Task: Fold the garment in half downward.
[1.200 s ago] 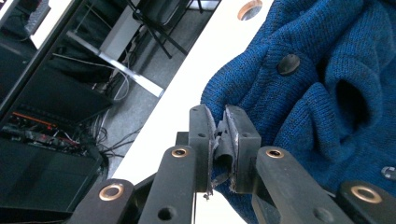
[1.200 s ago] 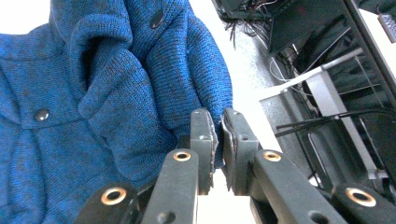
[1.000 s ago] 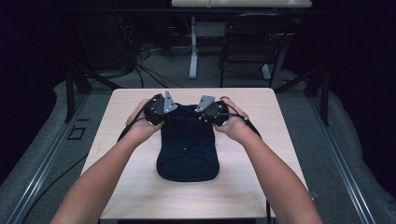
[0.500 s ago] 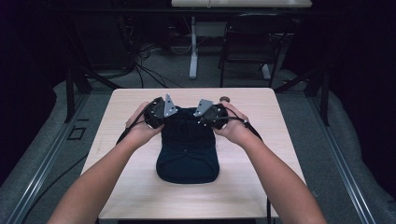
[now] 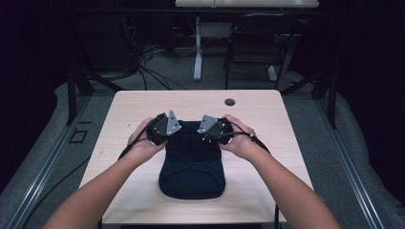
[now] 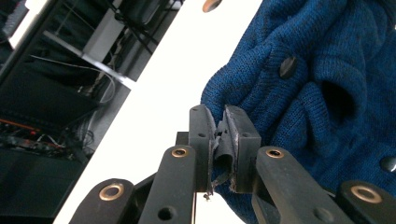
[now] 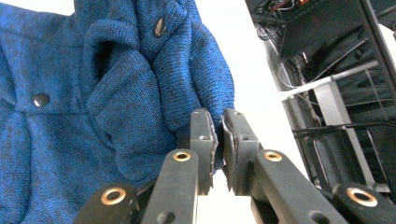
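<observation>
My own hands cover the far corners of the blue knit garment (image 5: 192,164), and a small dark disc (image 5: 230,101) at twelve o'clock stays unreadable.

The garment (image 6: 322,84) is deep blue knit with a fine ribbed texture, darker flecks through the yarn, and dull dark-grey snap buttons (image 7: 40,99). From above it reads almost navy against the pale, light-wood table (image 5: 143,105). At twelve o'clock on the tabletop sits a small dark round cap (image 5: 230,101). Both grippers' jaws are matte black with brass-coloured rivets.
</observation>
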Tool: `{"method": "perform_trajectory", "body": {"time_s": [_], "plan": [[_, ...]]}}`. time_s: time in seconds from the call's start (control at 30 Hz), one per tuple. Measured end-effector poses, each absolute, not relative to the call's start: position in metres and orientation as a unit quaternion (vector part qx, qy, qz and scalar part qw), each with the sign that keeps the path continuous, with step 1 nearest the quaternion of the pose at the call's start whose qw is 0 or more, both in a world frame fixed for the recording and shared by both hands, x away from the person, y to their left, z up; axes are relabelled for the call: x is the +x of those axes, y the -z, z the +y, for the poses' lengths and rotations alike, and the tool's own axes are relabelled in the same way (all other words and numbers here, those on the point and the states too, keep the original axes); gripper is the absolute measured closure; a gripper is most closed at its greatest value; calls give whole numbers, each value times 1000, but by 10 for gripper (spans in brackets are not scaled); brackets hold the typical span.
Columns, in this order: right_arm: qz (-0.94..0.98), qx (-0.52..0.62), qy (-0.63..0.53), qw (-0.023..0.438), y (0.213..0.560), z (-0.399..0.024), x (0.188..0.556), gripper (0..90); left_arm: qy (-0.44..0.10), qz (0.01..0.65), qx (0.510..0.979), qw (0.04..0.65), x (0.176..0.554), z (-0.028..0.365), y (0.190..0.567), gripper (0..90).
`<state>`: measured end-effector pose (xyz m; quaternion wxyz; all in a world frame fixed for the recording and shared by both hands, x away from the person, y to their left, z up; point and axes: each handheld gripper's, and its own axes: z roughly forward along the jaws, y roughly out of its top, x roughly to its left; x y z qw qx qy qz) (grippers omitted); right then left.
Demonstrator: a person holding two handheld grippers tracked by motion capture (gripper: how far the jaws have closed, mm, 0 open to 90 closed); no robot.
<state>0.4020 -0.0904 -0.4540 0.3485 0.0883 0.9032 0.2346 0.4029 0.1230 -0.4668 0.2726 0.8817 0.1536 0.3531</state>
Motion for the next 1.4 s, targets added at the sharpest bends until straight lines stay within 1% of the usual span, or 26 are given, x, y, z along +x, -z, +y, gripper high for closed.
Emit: {"method": "perform_trajectory", "body": {"time_s": [0.1, 0.3, 0.47, 0.67, 0.77, 1.0, 1.1, 1.17, 1.27, 1.4], "plan": [[905, 81, -235, 346, 459, -92, 393, 827, -352, 146, 885, 269, 398, 124, 470, 819], [905, 84, -251, 334, 463, -95, 382, 826, -340, 144, 886, 281, 385, 127, 474, 819], [913, 65, -239, 325, 468, -99, 365, 825, -329, 137, 889, 288, 371, 128, 481, 818], [916, 73, -249, 306, 473, -104, 355, 825, -314, 136, 891, 298, 363, 129, 484, 818], [920, 67, -237, 305, 473, -105, 353, 825, -307, 137, 891, 304, 359, 130, 485, 818], [919, 80, -259, 285, 476, -109, 344, 826, -293, 136, 894, 310, 351, 134, 485, 817], [919, 78, -259, 285, 477, -109, 340, 827, -289, 133, 896, 311, 348, 134, 485, 817], [921, 74, -257, 284, 477, -109, 336, 827, -282, 137, 896, 314, 345, 135, 486, 816], [922, 83, -266, 268, 480, -110, 329, 827, -267, 145, 896, 323, 342, 139, 489, 813], [927, 73, -255, 264, 483, -108, 322, 826, -248, 148, 901, 325, 334, 141, 496, 811]]}}
